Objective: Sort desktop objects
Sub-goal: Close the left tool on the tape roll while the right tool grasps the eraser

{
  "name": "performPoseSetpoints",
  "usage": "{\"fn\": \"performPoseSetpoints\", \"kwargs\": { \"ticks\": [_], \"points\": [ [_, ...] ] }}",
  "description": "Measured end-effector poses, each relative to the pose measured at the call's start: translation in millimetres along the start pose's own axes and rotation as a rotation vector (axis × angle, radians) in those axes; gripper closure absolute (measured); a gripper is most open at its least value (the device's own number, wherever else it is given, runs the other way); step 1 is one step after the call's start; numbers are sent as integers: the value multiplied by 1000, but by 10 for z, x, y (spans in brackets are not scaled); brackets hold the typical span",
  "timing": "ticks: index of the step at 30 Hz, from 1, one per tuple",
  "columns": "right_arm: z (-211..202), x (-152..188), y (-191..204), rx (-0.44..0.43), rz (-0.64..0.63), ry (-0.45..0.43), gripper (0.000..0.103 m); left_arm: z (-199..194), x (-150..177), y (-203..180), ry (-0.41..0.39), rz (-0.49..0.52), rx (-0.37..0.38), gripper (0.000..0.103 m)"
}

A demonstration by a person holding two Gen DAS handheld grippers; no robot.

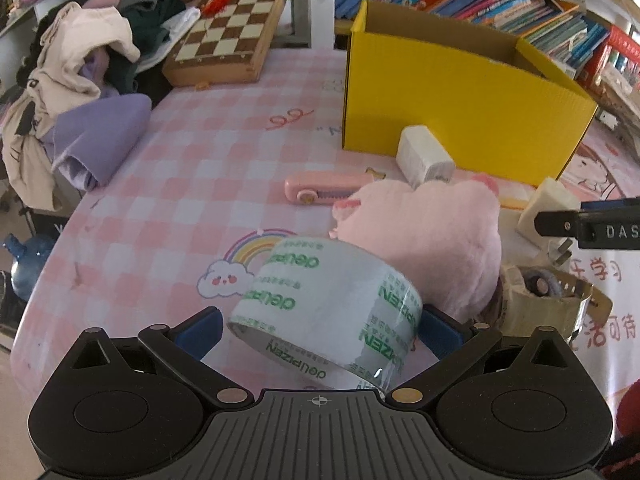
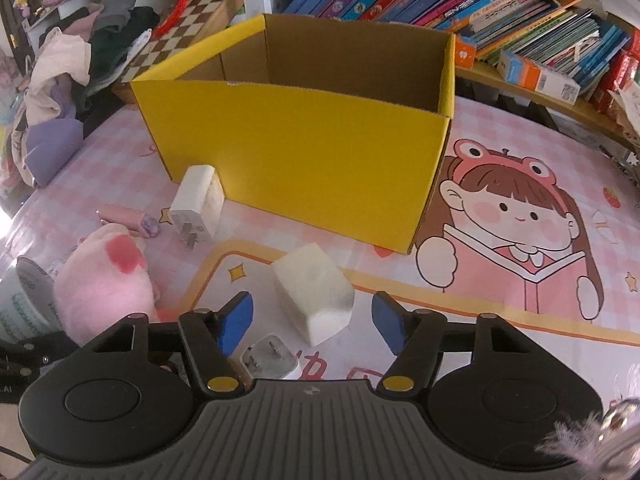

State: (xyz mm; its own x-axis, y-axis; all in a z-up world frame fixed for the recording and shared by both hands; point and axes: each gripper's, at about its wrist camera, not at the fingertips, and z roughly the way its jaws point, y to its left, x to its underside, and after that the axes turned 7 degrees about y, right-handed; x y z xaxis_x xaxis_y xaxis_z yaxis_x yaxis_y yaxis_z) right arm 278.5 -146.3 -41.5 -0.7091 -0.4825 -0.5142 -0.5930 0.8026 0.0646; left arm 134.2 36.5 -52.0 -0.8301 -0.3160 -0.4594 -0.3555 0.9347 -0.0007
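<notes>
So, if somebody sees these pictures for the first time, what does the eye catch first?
Probably the yellow box, open-topped, at the back of the pink checked tablecloth. Next, the roll of clear tape between the left gripper's fingers, beside a pink plush toy.

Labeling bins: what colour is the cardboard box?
Yellow outside, brown inside; right wrist view shows best.

The pink checked tablecloth (image 1: 192,168) lies bare on the left, an easy lane up to the chessboard (image 1: 236,24) and clothes pile (image 1: 80,80). Straight ahead the plush toy (image 1: 424,232), pink knife (image 1: 324,190) and white charger (image 1: 424,156) crowd the yellow box's (image 2: 304,160) near wall. The box's open top is unobstructed. A white block (image 2: 316,296) and a small plug (image 2: 270,358) sit between the right gripper's (image 2: 312,320) spread fingers; cloth to the right is clear.
</notes>
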Motion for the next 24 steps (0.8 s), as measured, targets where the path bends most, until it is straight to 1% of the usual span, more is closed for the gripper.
{"fn": "performPoseSetpoints", "kwargs": {
  "ticks": [5, 7, 8, 9, 11, 15, 24],
  "points": [
    [100, -37, -14, -12, -2, 22, 47, 62, -6, 13, 23, -10, 4, 0],
    [133, -50, -24, -16, -1, 31, 52, 81, -7, 22, 30, -13, 7, 1],
    [145, -53, -28, -19, 1, 35, 53, 89, -7, 25, 33, -14, 10, 1],
    [156, -54, -34, -22, 3, 38, 58, 94, -6, 25, 35, -13, 13, 4],
    [165, -53, -47, -25, 7, 40, 63, 100, -3, 24, 41, -11, 20, 8],
    [141, -41, -76, -27, 18, 25, 70, 87, 9, 19, 35, 0, 17, 9],
    [-11, -13, -76, -14, 15, -30, 73, -77, -6, 70, -46, -15, 2, 9]
  ]
}}
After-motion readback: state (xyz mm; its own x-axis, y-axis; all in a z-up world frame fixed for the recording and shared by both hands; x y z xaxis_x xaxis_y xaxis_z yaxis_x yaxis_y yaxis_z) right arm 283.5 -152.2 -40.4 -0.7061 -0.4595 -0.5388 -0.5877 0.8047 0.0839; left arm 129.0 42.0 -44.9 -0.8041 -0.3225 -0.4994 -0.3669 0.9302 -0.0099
